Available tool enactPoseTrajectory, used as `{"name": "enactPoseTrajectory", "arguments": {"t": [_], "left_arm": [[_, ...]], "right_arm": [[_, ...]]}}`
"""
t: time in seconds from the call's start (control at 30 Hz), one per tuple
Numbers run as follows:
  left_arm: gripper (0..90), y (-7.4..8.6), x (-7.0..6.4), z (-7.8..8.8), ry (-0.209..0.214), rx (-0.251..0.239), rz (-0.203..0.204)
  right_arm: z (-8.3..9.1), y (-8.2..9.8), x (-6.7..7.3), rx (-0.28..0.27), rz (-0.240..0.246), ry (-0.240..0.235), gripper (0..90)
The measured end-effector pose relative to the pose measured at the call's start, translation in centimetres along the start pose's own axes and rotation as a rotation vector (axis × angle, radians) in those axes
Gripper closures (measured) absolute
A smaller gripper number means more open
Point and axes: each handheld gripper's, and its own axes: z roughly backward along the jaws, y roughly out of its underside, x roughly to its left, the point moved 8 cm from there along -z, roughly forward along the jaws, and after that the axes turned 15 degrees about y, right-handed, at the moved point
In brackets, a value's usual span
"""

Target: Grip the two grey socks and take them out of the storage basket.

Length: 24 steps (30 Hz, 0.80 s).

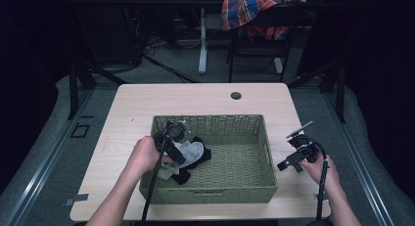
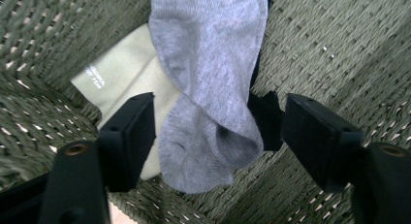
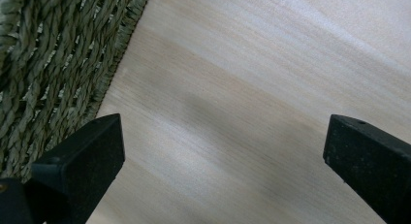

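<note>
Left fingers point(image 2: 218, 132) spread around limp grey sock point(image 2: 208, 78) in basket point(image 2: 339, 49); right fingers point(image 3: 220, 161) spread wide

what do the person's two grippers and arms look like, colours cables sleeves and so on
Both tools are black. The left gripper has two blocky, square-ended matte jaws, each arm with a brass-coloured screw hole. The right gripper has the same flat-faced black jaws. In the high view a thin black cable trails from each toward the person, and the right gripper carries a grey plate on top. The forearms are bare, with no sleeves or gloves in view.
</note>
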Motion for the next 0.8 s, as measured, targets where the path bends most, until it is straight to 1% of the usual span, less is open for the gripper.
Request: {"name": "enactPoseTrajectory", "arguments": {"t": [0.03,0.07,0.1,0.13,0.2,0.23,0.27,0.33,0.4,0.43,0.47,0.5,0.6,0.63,0.67,0.7,0.77,0.8], "left_arm": [[37.5,0.0,0.0,-0.1,0.002,0.006,-0.002],[40.7,0.1,0.0,-0.3,0.004,0.011,-0.003],[44.0,0.1,0.1,-0.3,0.004,0.007,-0.006],[50.2,0.1,0.1,-0.4,0.006,0.008,-0.008],[56.7,0.1,0.1,-0.5,0.007,0.008,-0.016],[61.8,0.0,0.1,-0.6,0.004,0.005,-0.021],[65.8,0.0,0.1,-0.6,0.002,0.004,-0.023],[72.8,0.0,0.1,-0.4,-0.001,-0.004,-0.028],[77.2,0.0,0.1,-0.3,0.000,-0.014,-0.031],[78.5,0.0,0.1,-0.2,0.003,-0.015,-0.032],[79.3,0.0,0.1,0.0,-0.001,-0.023,-0.034],[80.0,-0.1,0.1,0.1,-0.003,-0.027,-0.034],[80.5,-0.2,0.1,0.9,-0.012,-0.049,-0.034],[80.6,-0.2,0.1,1.2,-0.009,-0.062,-0.033],[80.6,-0.2,0.1,1.5,-0.008,-0.070,-0.033],[80.6,-0.3,0.1,1.8,-0.011,-0.077,-0.036],[80.7,-0.2,0.1,2.3,-0.019,-0.087,-0.031],[80.6,-0.2,0.2,2.5,-0.024,-0.093,-0.035]], "right_arm": [[0.0,0.0,0.0,0.002,0.003,0.000,0.9],[-0.1,-0.1,0.2,-0.021,-0.029,-0.001,0.9],[-0.1,-0.1,0.1,-0.015,-0.019,-0.005,0.9],[-0.1,-0.1,0.2,-0.021,-0.029,-0.001,0.9],[0.0,0.0,0.0,-0.002,-0.003,-0.001,0.9],[-0.1,-0.1,0.1,-0.017,-0.021,0.003,0.9],[-0.1,-0.1,0.2,-0.016,-0.021,0.003,0.9],[-0.1,-0.1,0.2,-0.018,-0.024,-0.002,0.9],[0.0,0.0,0.0,-0.001,-0.001,-0.001,0.9],[0.0,0.0,0.0,0.002,0.003,-0.001,0.9],[-0.1,-0.1,0.1,-0.015,-0.020,0.002,0.9],[-0.1,-0.1,0.2,-0.017,-0.022,0.003,0.9],[0.0,0.0,0.0,0.001,0.006,0.011,0.9],[0.1,0.0,0.0,-0.001,0.006,0.006,0.9],[0.0,-0.1,0.2,-0.027,-0.031,0.009,0.9],[0.0,-0.1,0.1,-0.020,-0.020,0.001,0.9],[-0.1,-0.1,0.2,-0.029,-0.038,-0.008,0.9],[0.0,0.0,0.0,-0.007,-0.012,0.002,0.9]]}}
